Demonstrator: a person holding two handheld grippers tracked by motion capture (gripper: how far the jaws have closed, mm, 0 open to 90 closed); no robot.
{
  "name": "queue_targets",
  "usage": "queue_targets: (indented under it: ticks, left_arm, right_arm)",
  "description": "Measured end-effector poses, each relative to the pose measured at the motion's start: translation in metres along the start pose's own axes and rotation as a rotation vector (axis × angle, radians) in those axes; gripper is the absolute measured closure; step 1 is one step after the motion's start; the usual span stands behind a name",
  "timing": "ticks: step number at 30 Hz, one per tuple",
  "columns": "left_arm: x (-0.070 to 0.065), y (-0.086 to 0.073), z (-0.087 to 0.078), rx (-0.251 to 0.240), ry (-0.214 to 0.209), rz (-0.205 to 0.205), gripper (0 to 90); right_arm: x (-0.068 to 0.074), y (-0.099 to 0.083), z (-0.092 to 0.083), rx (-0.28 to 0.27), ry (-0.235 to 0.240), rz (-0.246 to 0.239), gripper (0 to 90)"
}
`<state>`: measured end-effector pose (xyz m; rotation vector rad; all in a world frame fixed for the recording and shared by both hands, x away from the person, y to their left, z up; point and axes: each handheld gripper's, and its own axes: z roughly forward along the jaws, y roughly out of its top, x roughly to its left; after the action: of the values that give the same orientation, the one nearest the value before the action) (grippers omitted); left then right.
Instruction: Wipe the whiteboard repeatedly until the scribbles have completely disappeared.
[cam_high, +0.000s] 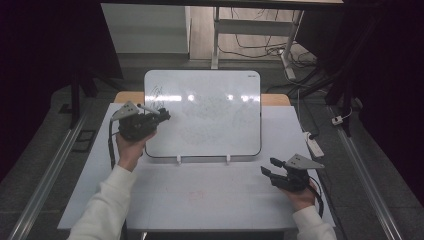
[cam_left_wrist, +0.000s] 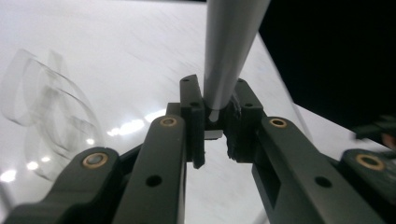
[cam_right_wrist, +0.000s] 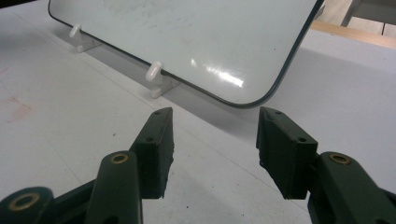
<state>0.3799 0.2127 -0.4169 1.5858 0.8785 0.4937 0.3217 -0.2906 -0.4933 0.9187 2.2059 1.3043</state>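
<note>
Whiteboard (cam_high: 210, 115): white, rounded corners, dark edge, propped tilted on two white clips (cam_right_wrist: 154, 72) at mid-table; faint smudges, scribble near top left corner.
Marker (cam_left_wrist: 229, 51): grey barrel, clamped between left gripper (cam_high: 162, 116) jaws, tip toward board's left part.
Table (cam_high: 200, 200): white top, faint reddish stain in front of board.
Left hand (cam_high: 131, 145): raised at board's left edge.
Right gripper (cam_high: 267, 167): jaws wide apart, holding nothing, low over table near board's lower right corner.

Dark room; grey floor (cam_high: 45, 145); cables (cam_high: 260, 47) behind table (cam_high: 200, 200).
</note>
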Motion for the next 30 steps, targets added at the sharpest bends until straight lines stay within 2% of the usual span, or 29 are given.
queue_targets:
  ticks: [3, 7, 9, 14, 19, 23, 25, 28, 30]
  left_arm:
    - [0.017, 0.012, 0.004, -0.008, 0.054, 0.004, 78.2]
    - [0.042, 0.024, 0.012, -0.016, 0.114, -0.012, 78.2]
    - [0.053, 0.028, 0.017, -0.007, 0.16, -0.006, 78.2]
    - [0.073, 0.032, 0.031, 0.007, 0.216, -0.012, 78.2]
    - [0.08, 0.033, 0.044, 0.034, 0.27, 0.032, 78.2]
    - [0.081, 0.03, 0.048, 0.029, 0.256, 0.011, 78.2]
    - [0.077, 0.029, 0.052, 0.04, 0.217, -0.002, 78.2]
    - [0.065, 0.029, 0.061, 0.075, 0.187, 0.05, 78.2]
    - [0.063, 0.03, 0.06, 0.075, 0.217, 0.077, 78.2]
  right_arm:
    - [-0.001, -0.001, 0.002, 0.011, -0.003, -0.006, 45.9]
    - [-0.003, -0.003, 0.004, 0.03, -0.006, -0.004, 45.5]
    - [-0.003, -0.003, 0.005, 0.04, -0.007, -0.008, 45.4]
    - [-0.002, -0.004, 0.005, 0.042, -0.01, -0.01, 45.2]
    - [-0.003, -0.005, 0.005, 0.043, -0.012, -0.009, 45.2]
    - [-0.002, -0.005, 0.006, 0.048, -0.007, -0.012, 45.1]
    - [-0.001, -0.005, 0.007, 0.045, -0.002, -0.01, 45.1]
    - [-0.001, -0.006, 0.009, 0.053, 0.0, -0.012, 45.0]
    - [-0.001, -0.006, 0.01, 0.056, 0.002, -0.014, 44.9]
